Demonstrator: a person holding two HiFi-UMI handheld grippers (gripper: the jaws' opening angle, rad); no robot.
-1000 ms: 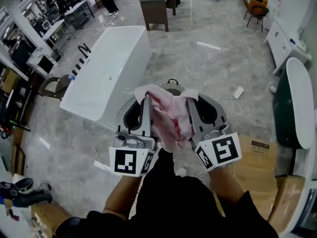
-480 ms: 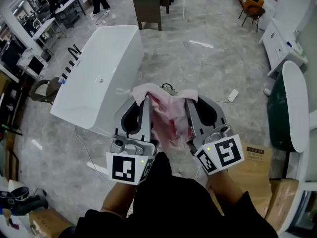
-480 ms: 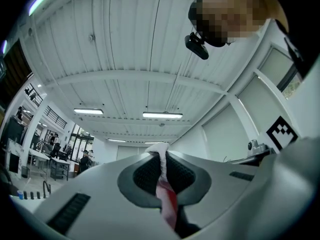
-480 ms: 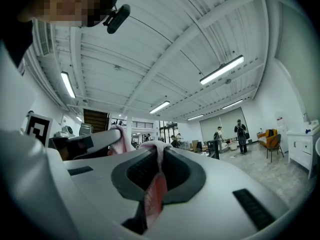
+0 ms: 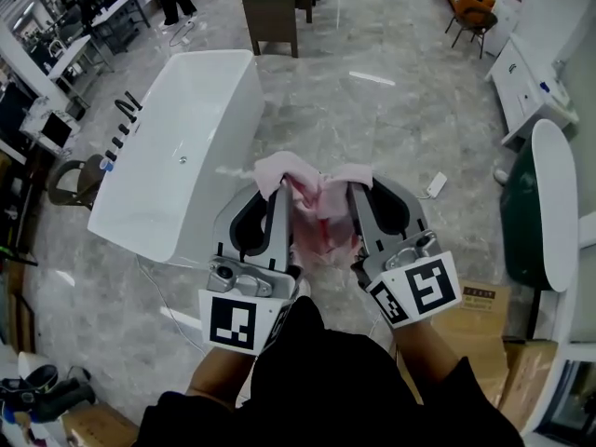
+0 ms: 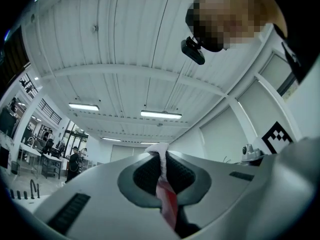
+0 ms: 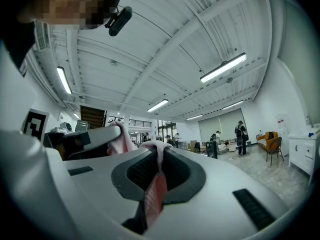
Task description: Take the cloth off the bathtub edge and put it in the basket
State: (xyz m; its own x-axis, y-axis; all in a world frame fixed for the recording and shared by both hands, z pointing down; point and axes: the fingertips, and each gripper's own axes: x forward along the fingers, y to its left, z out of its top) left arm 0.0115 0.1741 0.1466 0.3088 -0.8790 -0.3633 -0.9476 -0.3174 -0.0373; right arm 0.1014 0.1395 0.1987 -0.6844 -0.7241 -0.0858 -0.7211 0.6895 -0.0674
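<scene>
A pink and white cloth [image 5: 317, 208] hangs in the air between my two grippers, in front of my body. My left gripper [image 5: 270, 186] is shut on its left corner, and the cloth [image 6: 161, 176] shows pinched between the dark pads in the left gripper view. My right gripper [image 5: 356, 182] is shut on the other corner; the cloth [image 7: 155, 184] is squeezed between its pads too. The white bathtub [image 5: 177, 152] stands on the floor to the left, apart from the cloth. No basket is in view.
A dark wooden desk [image 5: 275, 3] stands beyond the tub. A dark green tub [image 5: 535, 212] with a white rim is at the right, cardboard boxes [image 5: 489, 305] near it. A power strip [image 5: 434, 186] and cables lie on the grey floor. People stand far off.
The tub and floor have slid down and left in the head view as I move with the cloth. Both grippers keep their hold on it, side by side.
</scene>
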